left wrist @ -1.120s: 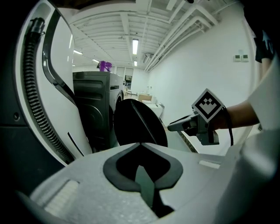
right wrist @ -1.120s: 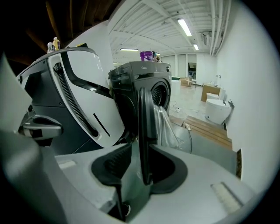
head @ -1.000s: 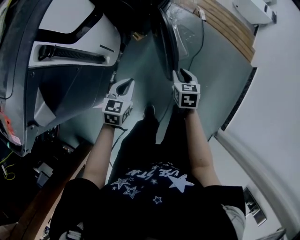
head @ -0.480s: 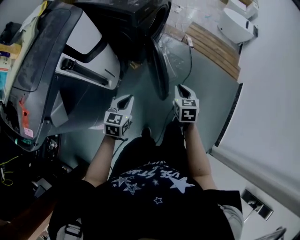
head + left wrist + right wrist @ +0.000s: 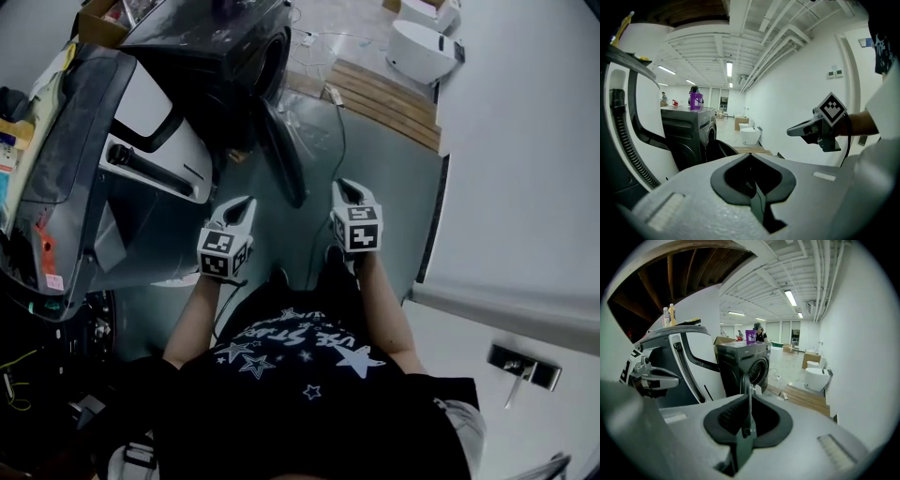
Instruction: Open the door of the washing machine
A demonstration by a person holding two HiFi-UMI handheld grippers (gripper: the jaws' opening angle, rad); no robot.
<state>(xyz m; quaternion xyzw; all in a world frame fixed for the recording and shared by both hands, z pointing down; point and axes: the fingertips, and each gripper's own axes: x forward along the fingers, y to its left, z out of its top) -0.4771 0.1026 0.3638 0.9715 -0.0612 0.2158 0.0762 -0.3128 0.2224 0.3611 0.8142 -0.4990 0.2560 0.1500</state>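
Observation:
The black washing machine (image 5: 234, 47) stands at the top of the head view, its round door (image 5: 281, 155) swung open towards me. Both grippers hang in the air short of the door, touching nothing. My left gripper (image 5: 239, 208) is left of the door's edge, jaws together and empty. My right gripper (image 5: 345, 192) is to the right of the door; its jaws are closing with nothing between them. The right gripper view (image 5: 750, 390) shows the machine (image 5: 736, 362) and its edge-on door (image 5: 744, 383) ahead. From the left gripper (image 5: 751, 157), the machine (image 5: 689, 136) is ahead.
A large grey and white appliance (image 5: 122, 141) fills the left side. A wooden platform (image 5: 384, 98) and a white fixture (image 5: 422, 47) lie beyond the door. A white wall (image 5: 525, 141) runs along the right. A cable (image 5: 342, 141) crosses the floor. A purple jug (image 5: 750, 336) tops the washer.
Both grippers have risen and drawn back from the open door, which now lies farther ahead. More of the washing machine has come into the head view.

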